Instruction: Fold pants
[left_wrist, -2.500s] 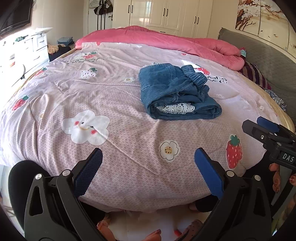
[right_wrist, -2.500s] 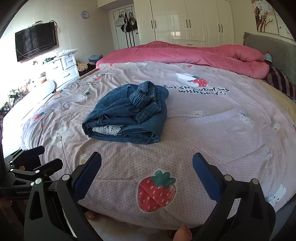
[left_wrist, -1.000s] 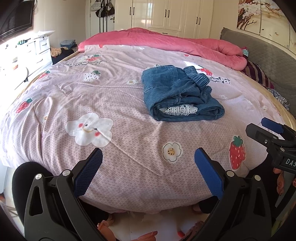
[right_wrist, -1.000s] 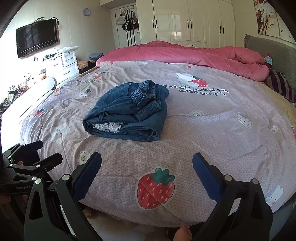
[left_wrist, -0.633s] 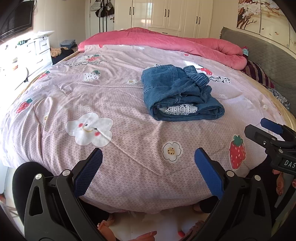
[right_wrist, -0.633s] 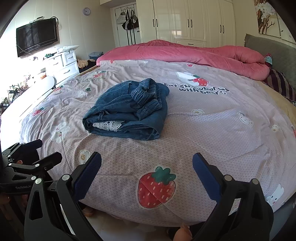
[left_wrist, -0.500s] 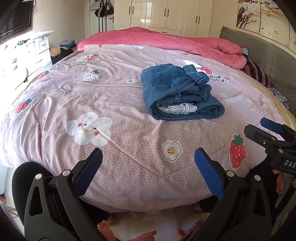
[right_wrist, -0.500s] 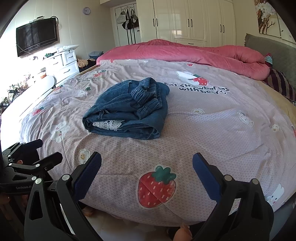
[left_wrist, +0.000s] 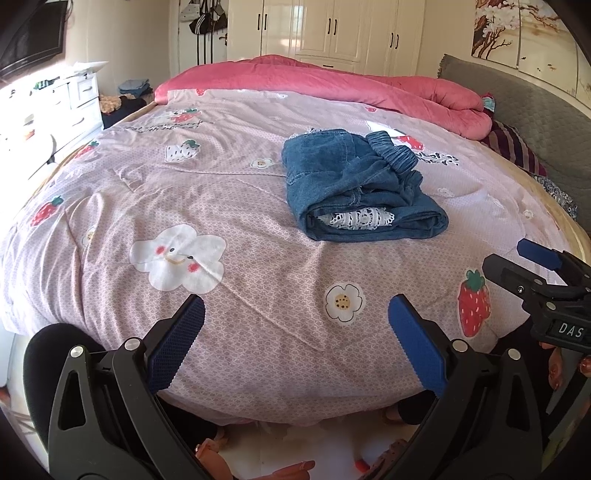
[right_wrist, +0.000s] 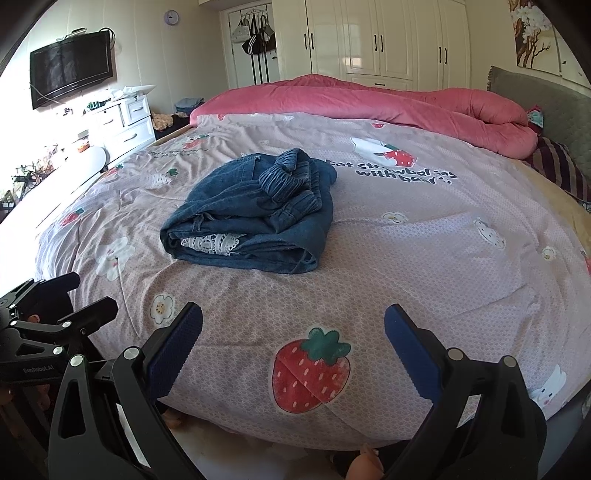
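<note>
The blue denim pants (left_wrist: 354, 188) lie folded in a thick bundle on the pink bed cover (left_wrist: 258, 273), white lace trim showing at the near end. They also show in the right wrist view (right_wrist: 255, 218). My left gripper (left_wrist: 295, 310) is open and empty, held over the bed's near edge, well short of the pants. My right gripper (right_wrist: 293, 317) is open and empty, also at the near edge. Each gripper shows at the side of the other's view, the right one (left_wrist: 535, 273) and the left one (right_wrist: 55, 306).
A rolled pink duvet (right_wrist: 369, 99) lies along the far side of the bed. A grey headboard (left_wrist: 535, 114) and striped pillow (right_wrist: 561, 166) are at the right. White drawers (right_wrist: 122, 118) stand at the left. A person's feet (left_wrist: 258, 469) show on the floor below.
Both grippers stay open and almost still near the bed edge. The views have shifted only slightly. The pants have not moved.
</note>
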